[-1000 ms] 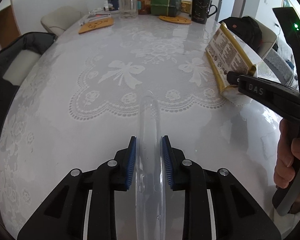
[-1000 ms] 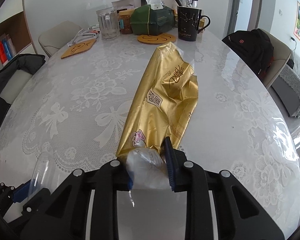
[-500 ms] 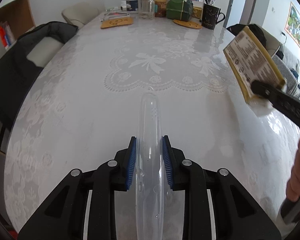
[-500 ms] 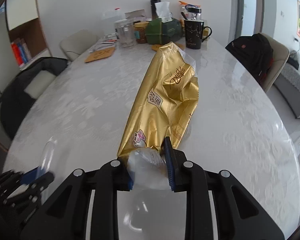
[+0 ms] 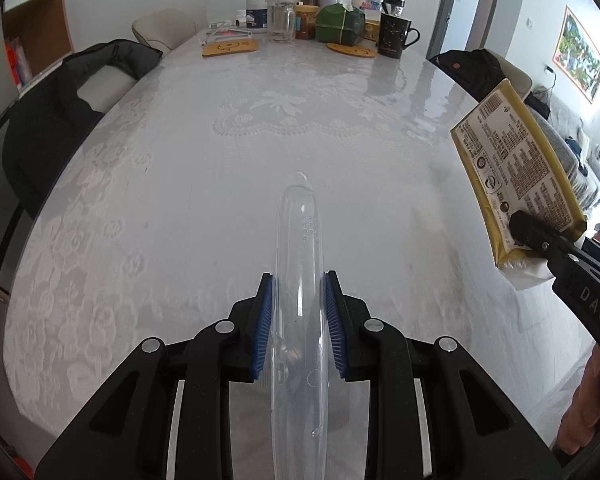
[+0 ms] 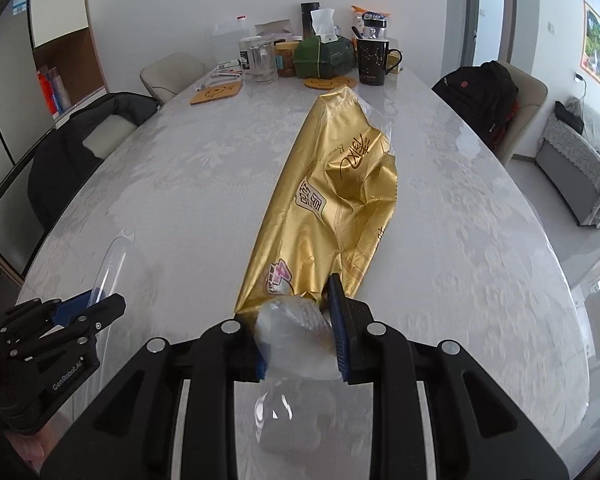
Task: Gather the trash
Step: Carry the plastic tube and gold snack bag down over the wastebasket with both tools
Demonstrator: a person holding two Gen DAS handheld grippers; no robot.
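My left gripper [image 5: 299, 322] is shut on a flattened clear plastic piece [image 5: 299, 264] that sticks out ahead of its blue pads, held above the white lace-patterned table [image 5: 180, 184]. My right gripper [image 6: 300, 334] is shut on the crumpled clear end of a long gold wrapper [image 6: 332, 200], which hangs out over the table. The gold wrapper [image 5: 516, 176] shows its printed back at the right of the left wrist view. In the right wrist view the left gripper [image 6: 96, 310] and its clear plastic piece [image 6: 112, 264] appear at lower left.
At the table's far end stand a black mug [image 5: 396, 36], a green tissue box [image 5: 340, 26], a glass jug [image 5: 282, 20], jars and two cork coasters [image 5: 230, 46]. Chairs with dark jackets [image 5: 60, 112] and a black backpack [image 6: 480, 100] flank the table. A sofa [image 6: 576, 164] stands right.
Both grippers have drawn back from the table's far end and risen a little, each keeping its piece; more of the table and room shows now.
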